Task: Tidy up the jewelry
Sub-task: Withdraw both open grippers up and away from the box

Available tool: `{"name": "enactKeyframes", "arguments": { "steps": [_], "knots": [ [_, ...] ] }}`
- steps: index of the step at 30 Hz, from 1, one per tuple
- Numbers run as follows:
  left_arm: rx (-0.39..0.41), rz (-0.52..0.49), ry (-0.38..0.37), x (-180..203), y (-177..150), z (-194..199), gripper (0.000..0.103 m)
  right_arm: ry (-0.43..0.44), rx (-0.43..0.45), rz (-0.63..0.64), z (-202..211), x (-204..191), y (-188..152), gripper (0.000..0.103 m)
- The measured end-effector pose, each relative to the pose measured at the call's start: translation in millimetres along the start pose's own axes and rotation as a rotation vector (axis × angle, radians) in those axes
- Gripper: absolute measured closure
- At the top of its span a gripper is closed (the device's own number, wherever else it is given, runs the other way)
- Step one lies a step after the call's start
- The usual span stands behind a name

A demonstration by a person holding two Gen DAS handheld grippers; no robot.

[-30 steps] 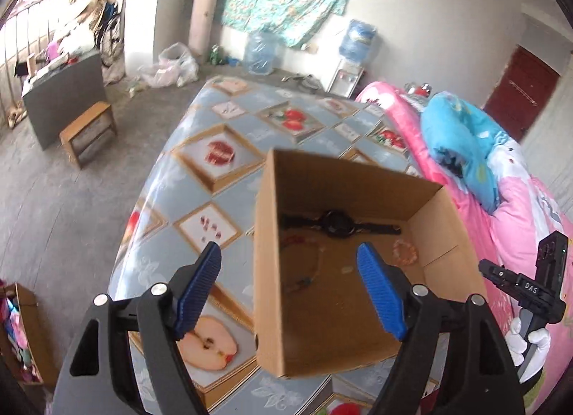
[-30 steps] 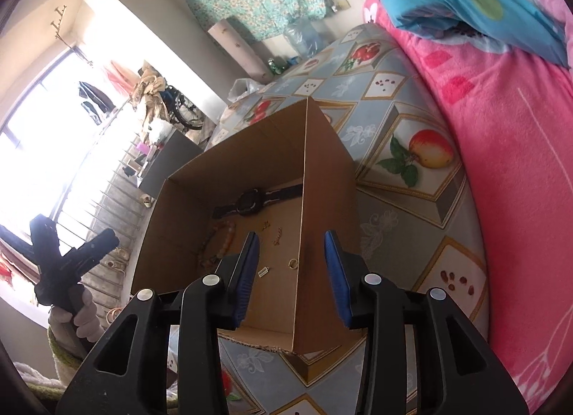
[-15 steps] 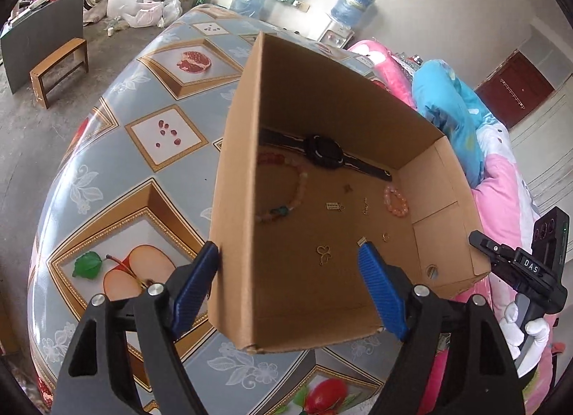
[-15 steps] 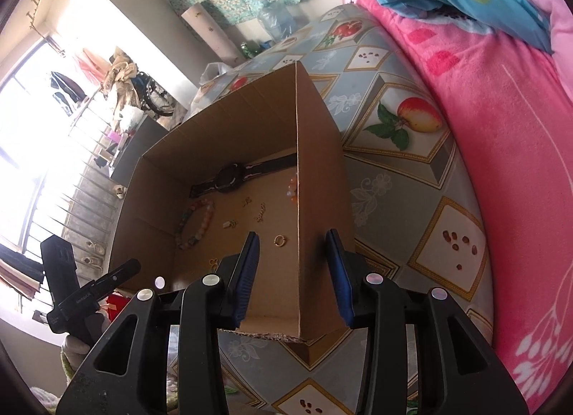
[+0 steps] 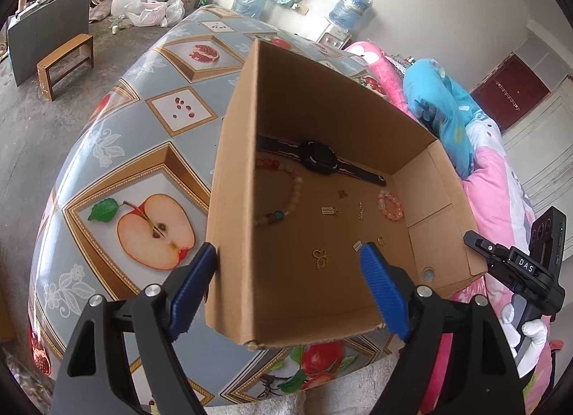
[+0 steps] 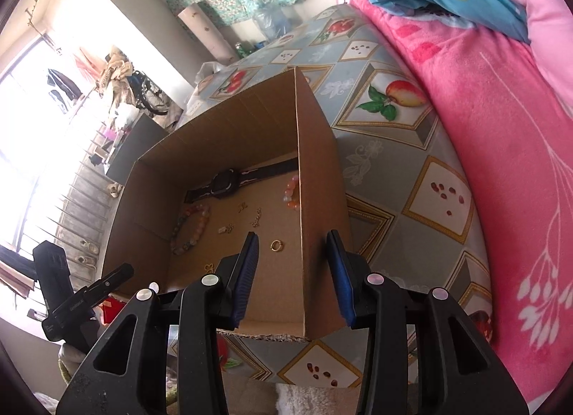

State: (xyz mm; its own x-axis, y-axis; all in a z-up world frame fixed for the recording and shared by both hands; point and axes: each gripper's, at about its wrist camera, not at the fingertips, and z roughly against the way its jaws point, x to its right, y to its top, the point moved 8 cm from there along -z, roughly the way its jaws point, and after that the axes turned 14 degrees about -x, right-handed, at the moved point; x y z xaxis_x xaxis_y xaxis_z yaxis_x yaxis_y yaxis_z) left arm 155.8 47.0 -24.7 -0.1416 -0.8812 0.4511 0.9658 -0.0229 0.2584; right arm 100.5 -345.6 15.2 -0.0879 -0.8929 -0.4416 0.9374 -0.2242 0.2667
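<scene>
Left wrist view: our left gripper (image 5: 288, 259) has wide jaws straddling the left wall of the cardboard box (image 5: 232, 200), holding nothing; watch (image 5: 318, 157) and bead bracelet (image 5: 286, 196) lie ahead inside.

Right wrist view: our right gripper (image 6: 294, 266) has narrower jaws straddling the box's right wall, apart from it; a gold ring (image 6: 276, 245) lies just ahead of the inner jaw.

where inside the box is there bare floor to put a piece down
Free: the near strip of the cardboard box, between its front wall and the gold charm. Crowded: the far half, with watch, long bead bracelet, small pink bracelet.
</scene>
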Motion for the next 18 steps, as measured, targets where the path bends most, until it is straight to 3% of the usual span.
{"name": "enactKeyframes", "arguments": {
  "steps": [10, 14, 18],
  "knots": [
    [0.034, 0.000, -0.037, 0, -16, 4, 0.023, -0.002, 0.016, -0.007, 1, 8, -17, 0.063],
    [0.154, -0.049, 0.074, 2, -19, 28, 0.021, -0.030, 0.062, -0.014, 8, 9, -27, 0.060],
    [0.229, -0.094, 0.176, 3, -25, 51, 0.020, -0.054, 0.152, 0.006, 25, 5, -39, 0.048]
  ]
}}
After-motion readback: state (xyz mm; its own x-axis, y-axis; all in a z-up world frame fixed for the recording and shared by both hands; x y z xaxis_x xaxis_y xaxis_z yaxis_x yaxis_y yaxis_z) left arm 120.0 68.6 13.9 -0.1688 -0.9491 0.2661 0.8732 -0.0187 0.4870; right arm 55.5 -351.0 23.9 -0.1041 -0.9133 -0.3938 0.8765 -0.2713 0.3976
